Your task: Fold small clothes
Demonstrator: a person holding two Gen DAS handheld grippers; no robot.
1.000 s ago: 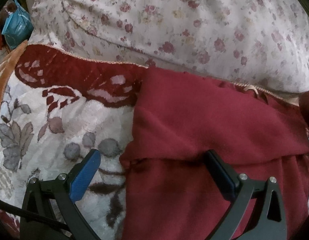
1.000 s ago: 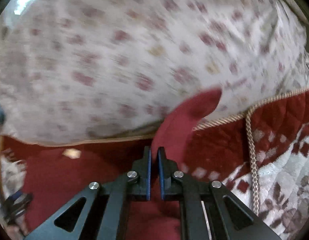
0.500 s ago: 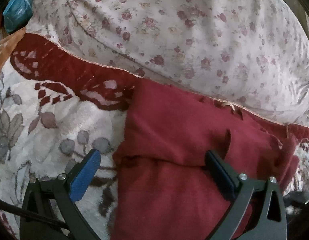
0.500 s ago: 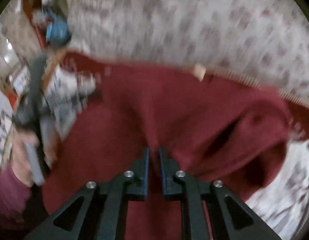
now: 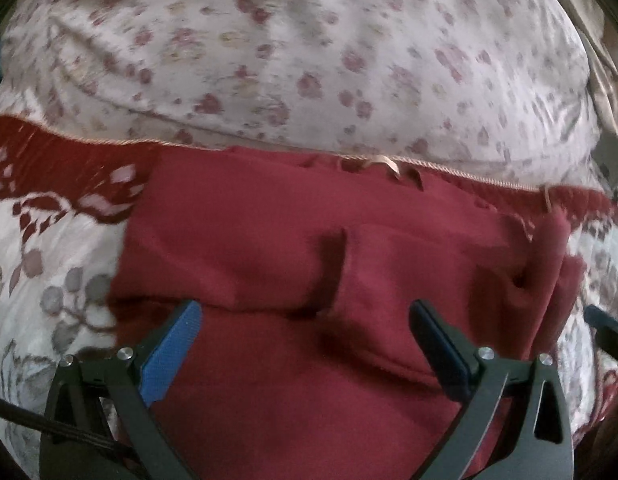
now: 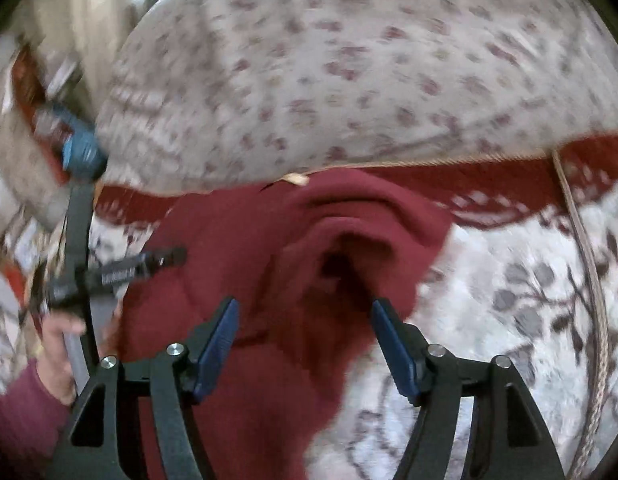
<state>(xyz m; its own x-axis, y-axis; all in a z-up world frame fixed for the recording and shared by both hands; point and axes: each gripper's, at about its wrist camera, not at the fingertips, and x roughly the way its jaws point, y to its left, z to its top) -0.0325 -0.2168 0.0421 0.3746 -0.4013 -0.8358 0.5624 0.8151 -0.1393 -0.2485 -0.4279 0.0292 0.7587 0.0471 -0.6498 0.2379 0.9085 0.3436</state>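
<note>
A dark red garment (image 5: 301,240) lies on a floral bedspread (image 5: 41,272), both sleeves folded in over its body. A small tan label (image 5: 385,162) shows at its far edge. My left gripper (image 5: 305,312) is open and empty, just above the garment's near half. In the right wrist view the garment (image 6: 269,248) has a rumpled fold on its right side. My right gripper (image 6: 305,308) is open and empty over that fold. The left gripper (image 6: 109,272) shows at the left there, held in a hand.
A large floral pillow (image 5: 309,52) lies right behind the garment and also fills the top of the right wrist view (image 6: 349,60). A tan cord (image 6: 589,264) runs down the bedspread at the right. A blue object (image 6: 79,152) sits at the far left.
My right gripper carried the right sleeve over the garment, opened and let it go. My left gripper stayed open and shifted right over the garment.
</note>
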